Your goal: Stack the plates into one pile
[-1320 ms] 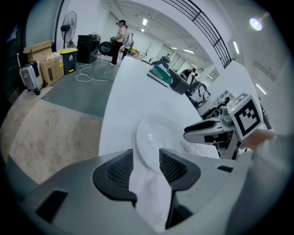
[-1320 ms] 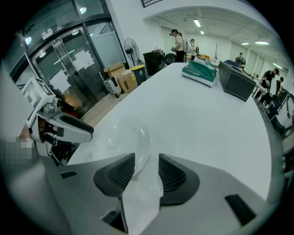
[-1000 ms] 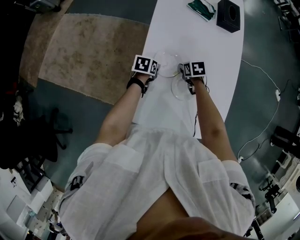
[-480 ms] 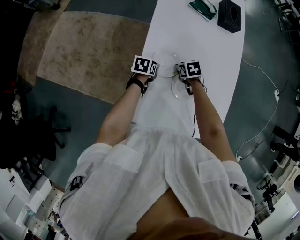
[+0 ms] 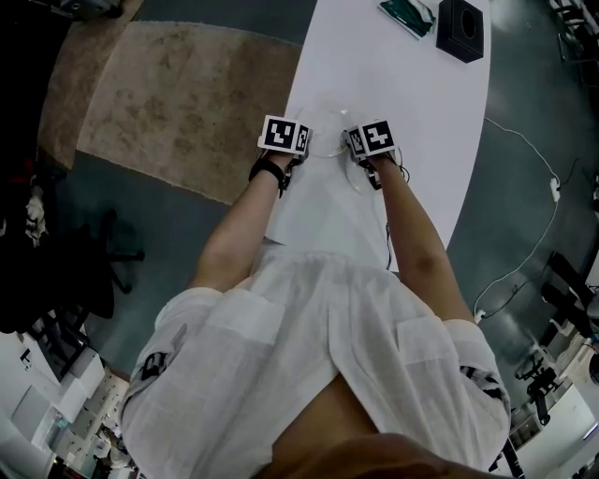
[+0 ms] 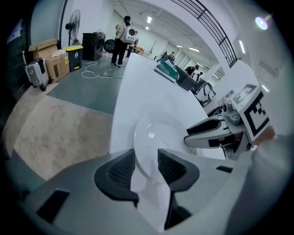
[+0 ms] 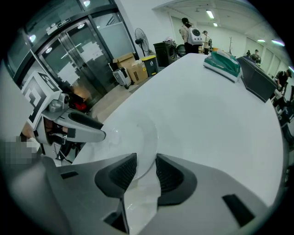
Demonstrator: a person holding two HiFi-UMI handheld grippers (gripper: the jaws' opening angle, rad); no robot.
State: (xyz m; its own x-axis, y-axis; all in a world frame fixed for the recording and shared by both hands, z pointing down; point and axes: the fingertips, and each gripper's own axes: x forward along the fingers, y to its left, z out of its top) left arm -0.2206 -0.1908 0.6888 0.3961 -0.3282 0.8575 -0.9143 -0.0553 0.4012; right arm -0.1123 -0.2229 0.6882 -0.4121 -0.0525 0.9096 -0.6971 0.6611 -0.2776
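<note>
left tool [image 6: 146, 153] is clamping the rim of the translucent white round plate [image 6: 156, 131]. right tool [image 7: 146, 160], at its 3 o'clock, is clamping a rim too; can't tell if it's the same plate. Both jaw pairs have just been closing. Plate is sitting between them at the 6 o'clock end of the white counter [image 5: 412, 84].

Clear plate [image 6: 154, 133], white table [image 5: 412, 94], mottled beige rug [image 5: 178, 103], dark grey floor [image 5: 524, 140], green item [image 5: 402, 14], black box [image 5: 461, 28]
</note>
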